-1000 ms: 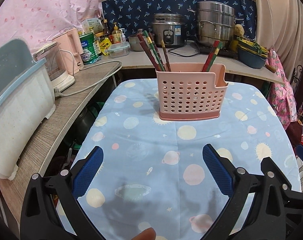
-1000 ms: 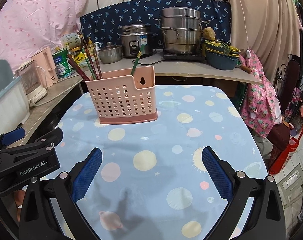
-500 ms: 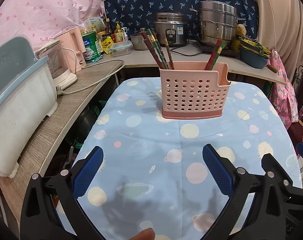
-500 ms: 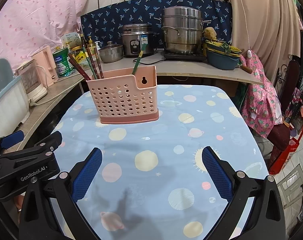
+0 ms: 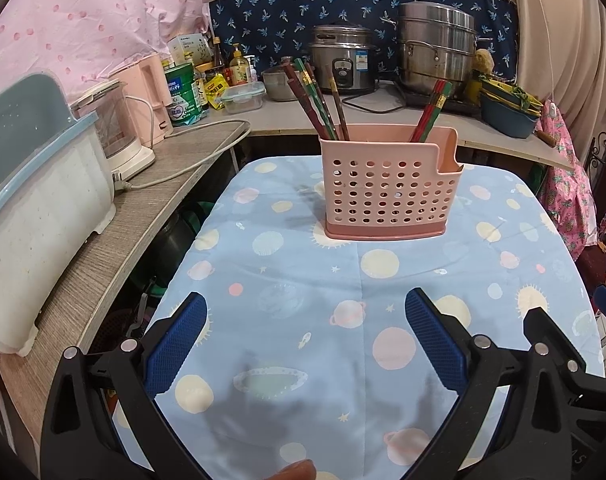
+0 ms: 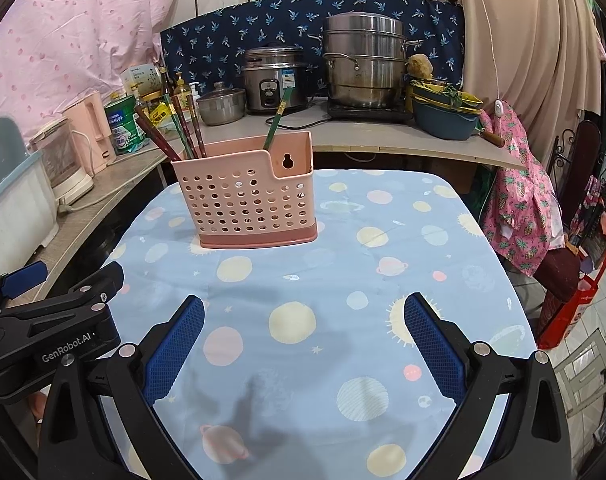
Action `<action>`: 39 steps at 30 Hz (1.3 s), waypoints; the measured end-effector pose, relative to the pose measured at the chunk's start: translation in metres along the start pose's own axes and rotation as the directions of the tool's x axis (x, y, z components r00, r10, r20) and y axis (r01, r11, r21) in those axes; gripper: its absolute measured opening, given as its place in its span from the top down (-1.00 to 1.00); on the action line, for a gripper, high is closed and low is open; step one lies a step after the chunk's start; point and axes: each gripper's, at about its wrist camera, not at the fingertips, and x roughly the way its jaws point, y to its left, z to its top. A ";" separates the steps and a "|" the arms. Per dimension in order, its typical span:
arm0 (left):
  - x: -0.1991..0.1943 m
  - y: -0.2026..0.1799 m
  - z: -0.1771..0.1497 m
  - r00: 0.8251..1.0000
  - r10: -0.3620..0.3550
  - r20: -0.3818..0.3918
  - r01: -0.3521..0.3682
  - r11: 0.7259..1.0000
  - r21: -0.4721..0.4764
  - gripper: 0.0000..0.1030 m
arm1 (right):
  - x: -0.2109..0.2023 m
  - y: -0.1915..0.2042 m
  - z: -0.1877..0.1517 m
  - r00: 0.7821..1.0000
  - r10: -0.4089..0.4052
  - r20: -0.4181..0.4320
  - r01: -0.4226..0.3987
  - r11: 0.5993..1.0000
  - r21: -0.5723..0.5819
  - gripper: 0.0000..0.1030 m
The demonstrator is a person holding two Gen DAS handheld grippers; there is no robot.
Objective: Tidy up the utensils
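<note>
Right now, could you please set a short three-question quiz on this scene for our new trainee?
1. True or false: the left gripper and the right gripper are both open and hold nothing.
2. Where are the chopsticks? A) flat on the tablecloth B) standing in the pink caddy C) on the counter
3. Fill in: the caddy stands on a table covered with a light ____ cloth printed with planets.

Key: 1 true; 2 B; 3 blue.
</note>
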 end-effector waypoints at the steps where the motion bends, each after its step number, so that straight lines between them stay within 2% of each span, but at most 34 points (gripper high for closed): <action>1: 0.000 0.000 0.000 1.000 0.001 0.000 -0.001 1.000 0.001 -0.85 | 0.000 0.000 0.000 1.000 -0.001 -0.001 0.001 1.000 0.000 -0.88; 39: 0.013 -0.005 0.007 1.000 0.007 -0.005 -0.007 1.000 -0.003 -0.85 | 0.002 -0.001 0.001 1.000 -0.002 0.000 0.002 1.000 -0.003 -0.88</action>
